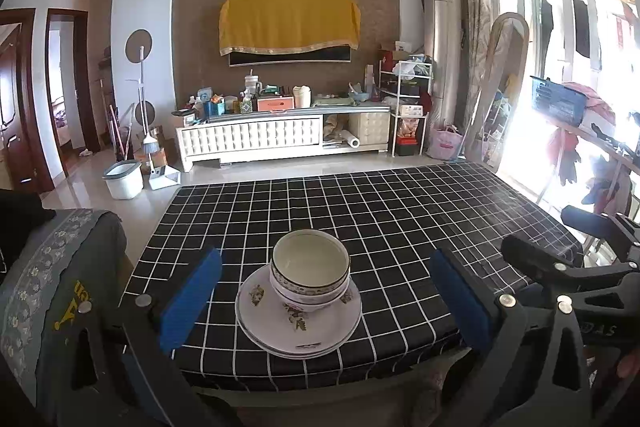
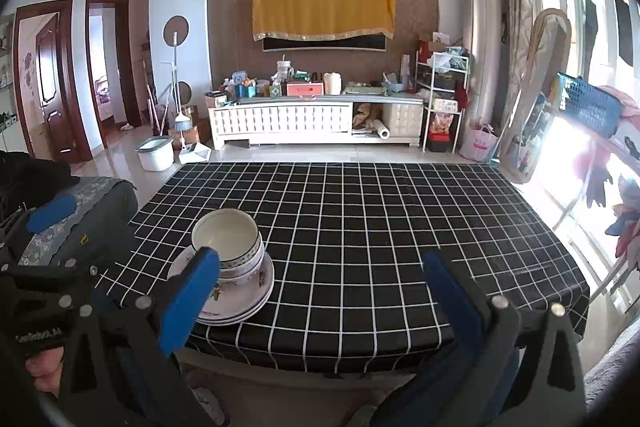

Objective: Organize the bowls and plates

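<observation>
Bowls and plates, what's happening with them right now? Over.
Left gripper open, holding nothing. Right gripper open, holding nothing. Bowls stacked on plates near the table front edge. Nothing in the way.

The table (image 1: 400, 211) fills the lower centre of both views, covered by a black cloth (image 2: 380, 227) with a white grid that drapes over the near edge. Directly on the cloth, near that edge, sits a stack of plates (image 1: 298, 327), at lower centre in the left view and lower left in the right view.
</observation>
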`<action>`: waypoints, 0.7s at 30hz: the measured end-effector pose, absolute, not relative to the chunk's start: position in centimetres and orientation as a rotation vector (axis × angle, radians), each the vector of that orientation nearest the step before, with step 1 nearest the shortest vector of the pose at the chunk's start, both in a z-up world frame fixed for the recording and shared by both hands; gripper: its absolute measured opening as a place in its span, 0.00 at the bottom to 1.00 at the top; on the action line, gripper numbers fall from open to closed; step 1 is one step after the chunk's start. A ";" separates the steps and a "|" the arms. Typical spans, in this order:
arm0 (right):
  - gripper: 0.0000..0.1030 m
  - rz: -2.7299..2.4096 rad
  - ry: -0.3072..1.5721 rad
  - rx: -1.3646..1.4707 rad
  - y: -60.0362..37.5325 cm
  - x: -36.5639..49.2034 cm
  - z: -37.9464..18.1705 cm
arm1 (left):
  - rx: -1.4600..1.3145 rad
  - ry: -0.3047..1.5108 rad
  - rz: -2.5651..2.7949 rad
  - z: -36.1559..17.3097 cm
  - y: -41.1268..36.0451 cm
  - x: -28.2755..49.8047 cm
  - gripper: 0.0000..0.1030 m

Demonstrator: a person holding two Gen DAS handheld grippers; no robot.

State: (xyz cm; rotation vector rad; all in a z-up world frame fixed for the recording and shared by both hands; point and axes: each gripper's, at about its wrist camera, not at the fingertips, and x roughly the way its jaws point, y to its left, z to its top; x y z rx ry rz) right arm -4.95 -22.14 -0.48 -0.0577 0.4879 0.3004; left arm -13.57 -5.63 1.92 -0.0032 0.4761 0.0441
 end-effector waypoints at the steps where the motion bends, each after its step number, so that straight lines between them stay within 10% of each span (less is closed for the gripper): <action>1: 1.00 0.301 0.486 -0.058 -22.2 -5.0 -0.5 | -0.005 0.476 0.045 1.9 -5.6 -13.6 1.00; 21: 1.00 0.311 0.472 -0.057 -22.6 -5.7 -0.2 | 0.006 0.479 0.063 1.7 -6.0 -13.8 1.00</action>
